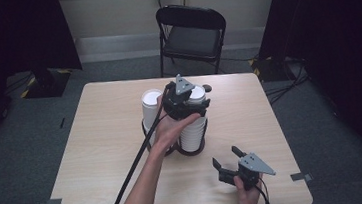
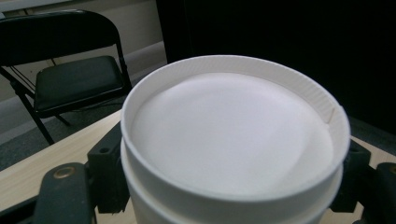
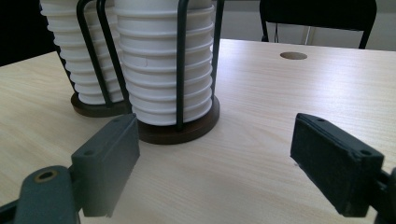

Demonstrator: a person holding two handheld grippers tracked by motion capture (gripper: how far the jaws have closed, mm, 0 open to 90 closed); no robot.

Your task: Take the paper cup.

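Two stacks of upturned white paper cups stand mid-table in a black wire holder [image 3: 180, 65] with dark round bases. The left stack [image 1: 150, 110] and the right stack [image 1: 194, 131] sit side by side. My left gripper [image 1: 192, 102] is at the top of the right stack, its jaws pressed on both sides of the top cup [image 2: 233, 135]; in its own view the left gripper [image 2: 233, 186] frames that cup's white bottom. My right gripper [image 1: 227, 157] rests open near the table's front right, and from there the right gripper [image 3: 215, 158] faces the stacks [image 3: 166, 70] with nothing between its jaws.
The light wooden table [image 1: 98, 155] has a small round hole [image 3: 293, 55] towards its far side. A black folding chair [image 1: 191, 35] stands behind it. Dark curtains hang at both sides. Tape marks [image 1: 53, 203] sit at the table's front corners.
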